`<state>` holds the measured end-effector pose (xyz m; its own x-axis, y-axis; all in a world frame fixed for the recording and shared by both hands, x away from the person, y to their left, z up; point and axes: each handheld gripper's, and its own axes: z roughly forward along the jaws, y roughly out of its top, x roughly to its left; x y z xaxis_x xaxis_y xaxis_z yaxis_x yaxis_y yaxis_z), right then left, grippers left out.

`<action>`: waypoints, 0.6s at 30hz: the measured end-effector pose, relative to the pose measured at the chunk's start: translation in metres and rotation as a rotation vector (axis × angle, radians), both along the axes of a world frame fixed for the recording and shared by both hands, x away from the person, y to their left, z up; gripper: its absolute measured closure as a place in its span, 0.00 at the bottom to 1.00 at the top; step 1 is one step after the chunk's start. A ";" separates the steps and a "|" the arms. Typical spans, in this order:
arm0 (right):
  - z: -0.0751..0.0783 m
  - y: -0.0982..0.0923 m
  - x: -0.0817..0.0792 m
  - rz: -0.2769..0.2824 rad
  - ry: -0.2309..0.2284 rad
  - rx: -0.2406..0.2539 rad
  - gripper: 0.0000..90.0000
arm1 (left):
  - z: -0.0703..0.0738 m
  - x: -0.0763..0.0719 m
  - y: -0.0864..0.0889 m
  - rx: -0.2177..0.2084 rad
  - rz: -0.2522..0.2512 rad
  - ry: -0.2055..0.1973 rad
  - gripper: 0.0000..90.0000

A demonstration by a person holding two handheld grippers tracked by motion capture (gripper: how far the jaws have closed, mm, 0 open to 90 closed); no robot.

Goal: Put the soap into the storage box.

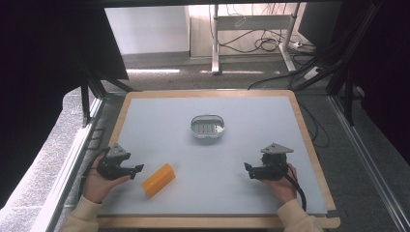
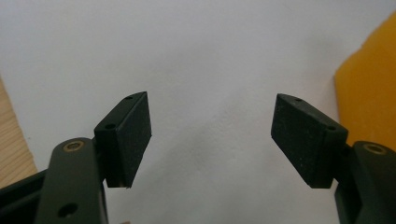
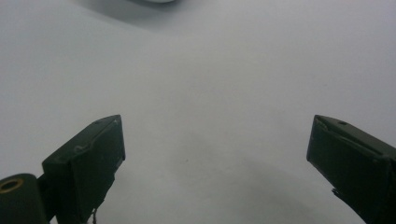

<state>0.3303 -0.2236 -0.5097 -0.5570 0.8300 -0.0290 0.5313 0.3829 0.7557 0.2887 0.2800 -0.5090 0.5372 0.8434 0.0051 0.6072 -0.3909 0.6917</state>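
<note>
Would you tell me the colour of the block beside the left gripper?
The block is orange, clearest in the high view.

Each hand-held gripper, left (image 1: 140,167) and right (image 1: 247,167), was black, topped by a grey three-cornered plate. Brass screws studded the arms; a black cable trailed off. The sleeves (image 1: 83,212) were cream.
</note>
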 end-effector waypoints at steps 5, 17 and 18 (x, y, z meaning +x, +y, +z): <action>-0.005 -0.001 -0.006 0.026 0.019 -0.002 0.05 | -0.001 0.000 -0.003 -0.009 0.004 0.016 0.32; 0.001 -0.015 -0.018 0.005 -0.049 0.027 0.08 | 0.004 -0.010 0.001 -0.011 0.012 -0.014 0.31; 0.001 -0.015 -0.018 0.005 -0.049 0.027 0.08 | 0.004 -0.010 0.001 -0.011 0.012 -0.014 0.31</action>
<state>0.3121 -0.2391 -0.5091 -0.5594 0.8282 -0.0338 0.4919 0.3645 0.7907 0.2787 0.2809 -0.5047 0.5266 0.8501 0.0035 0.6020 -0.3758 0.7046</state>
